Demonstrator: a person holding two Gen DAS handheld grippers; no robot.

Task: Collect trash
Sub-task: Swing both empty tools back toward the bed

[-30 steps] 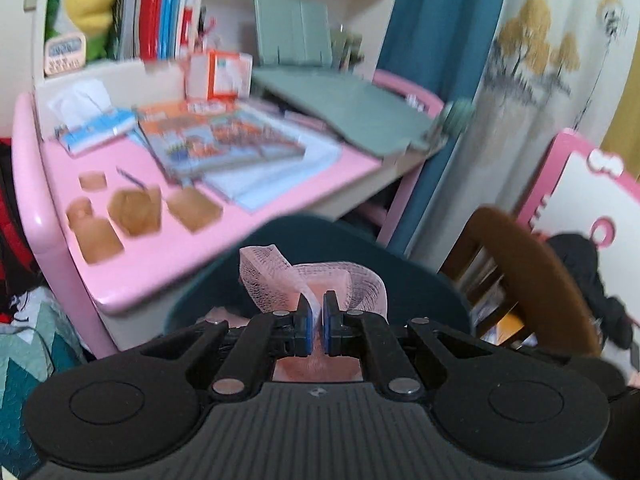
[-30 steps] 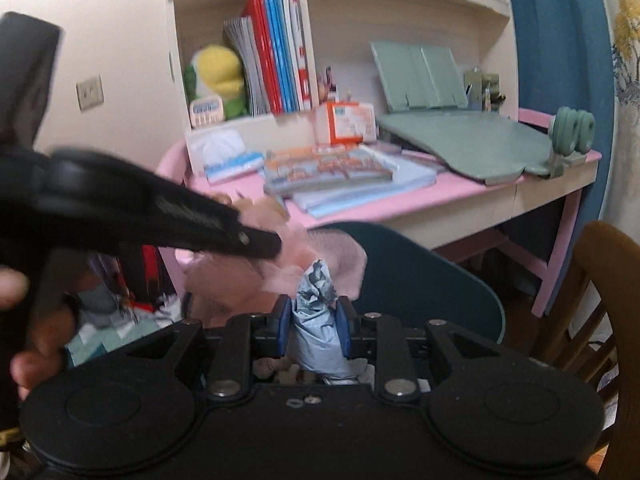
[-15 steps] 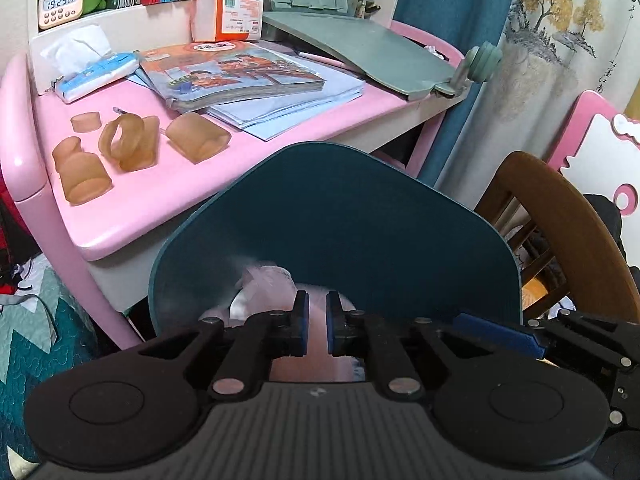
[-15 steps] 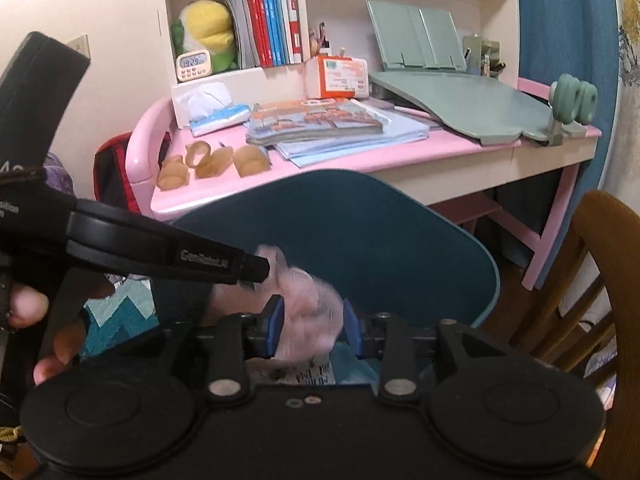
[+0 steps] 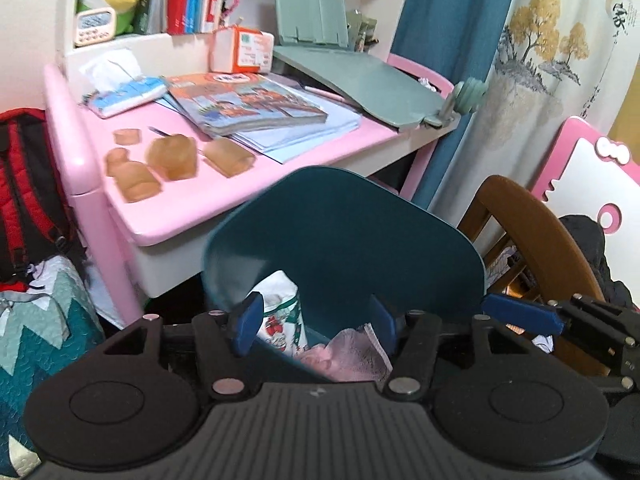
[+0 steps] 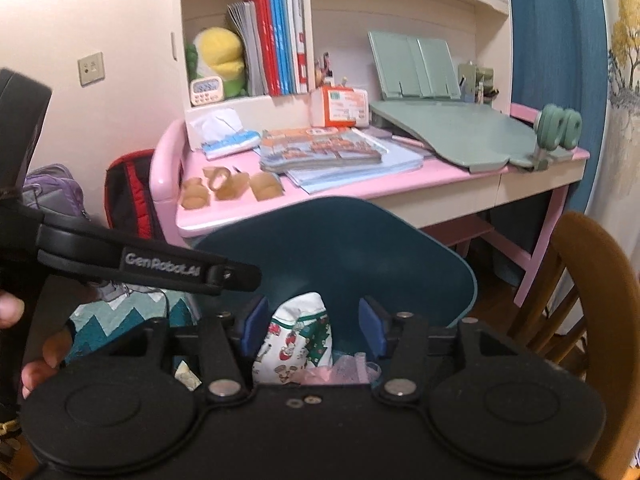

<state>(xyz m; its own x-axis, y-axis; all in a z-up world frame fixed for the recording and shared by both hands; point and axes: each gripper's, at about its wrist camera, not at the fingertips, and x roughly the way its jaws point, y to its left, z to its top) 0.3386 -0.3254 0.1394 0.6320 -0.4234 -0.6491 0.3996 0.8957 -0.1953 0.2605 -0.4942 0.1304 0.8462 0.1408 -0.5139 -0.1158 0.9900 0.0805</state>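
Your right gripper's body is hiding the lower half of the printed bag [image 6: 298, 340] inside the teal bin [image 6: 340, 248]; beside that bag, the pink net [image 5: 352, 354] is lying partly covered too.

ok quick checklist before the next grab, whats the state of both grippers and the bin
1. Left gripper empty: ok, jaws wide apart, nothing between them.
2. Right gripper empty: ok, jaws spread, nothing clamped.
3. Pink mesh wrapper dropped in the teal bin: ok, it lies loose inside.
4. Printed wrapper inside the bin: ok, though it stands tall near the rim.
5. Room left in the bin: cannot tell, both grippers hide the bottom.
6. More trash to collect: cannot tell; brown tape rolls sit on the pink desk, and crumpled paper at its far edge.
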